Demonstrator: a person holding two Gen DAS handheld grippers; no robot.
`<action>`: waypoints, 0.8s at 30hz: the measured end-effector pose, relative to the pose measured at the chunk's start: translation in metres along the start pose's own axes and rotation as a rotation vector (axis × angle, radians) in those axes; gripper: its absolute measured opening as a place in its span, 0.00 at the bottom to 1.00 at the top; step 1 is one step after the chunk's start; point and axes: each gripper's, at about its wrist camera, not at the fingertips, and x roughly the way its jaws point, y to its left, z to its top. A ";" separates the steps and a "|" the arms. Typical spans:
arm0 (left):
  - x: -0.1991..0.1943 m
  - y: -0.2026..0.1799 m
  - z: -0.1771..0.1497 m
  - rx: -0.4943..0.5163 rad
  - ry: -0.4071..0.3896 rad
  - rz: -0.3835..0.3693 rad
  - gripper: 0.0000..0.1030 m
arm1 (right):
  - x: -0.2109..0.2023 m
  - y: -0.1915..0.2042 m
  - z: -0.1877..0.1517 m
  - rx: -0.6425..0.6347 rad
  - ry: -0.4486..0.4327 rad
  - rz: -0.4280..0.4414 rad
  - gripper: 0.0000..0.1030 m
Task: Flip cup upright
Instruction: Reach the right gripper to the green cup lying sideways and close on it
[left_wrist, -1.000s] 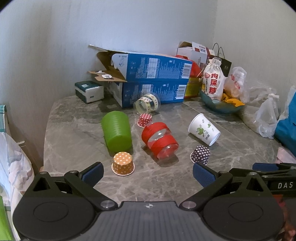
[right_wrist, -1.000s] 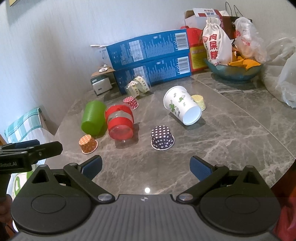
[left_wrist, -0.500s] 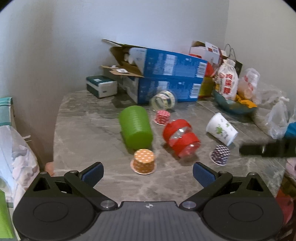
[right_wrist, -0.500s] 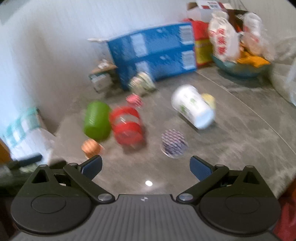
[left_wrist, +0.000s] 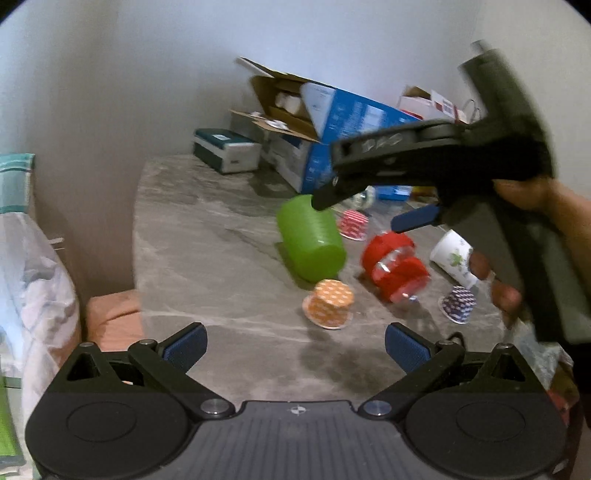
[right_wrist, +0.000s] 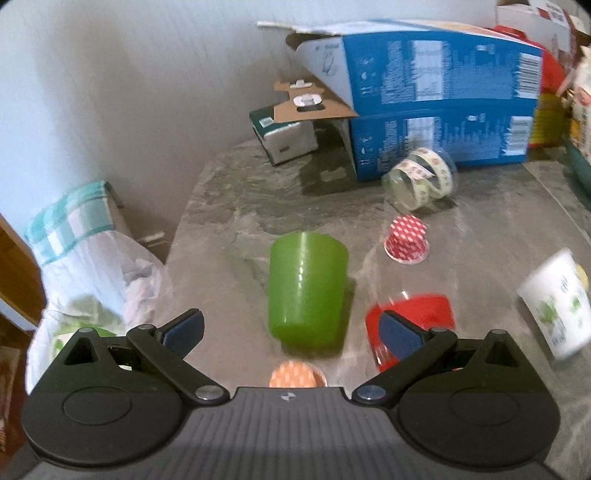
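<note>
Since a second ago my right tool (right_wrist: 291, 332) has swung over the green cup (right_wrist: 304, 288), fingers spread; left tool (left_wrist: 295, 345) gapes too.

The green plastic cup (right_wrist: 306, 287) lies on its side on the marble table (right_wrist: 229, 206).
</note>
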 end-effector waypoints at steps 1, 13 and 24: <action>-0.002 0.003 -0.001 -0.001 -0.006 0.011 1.00 | 0.007 0.001 0.003 0.003 0.015 -0.017 0.90; -0.020 0.035 -0.002 -0.050 -0.051 0.032 1.00 | 0.062 0.017 0.012 0.005 0.168 -0.113 0.81; -0.038 0.053 -0.013 -0.099 -0.068 0.048 1.00 | 0.089 0.018 0.010 0.004 0.240 -0.160 0.62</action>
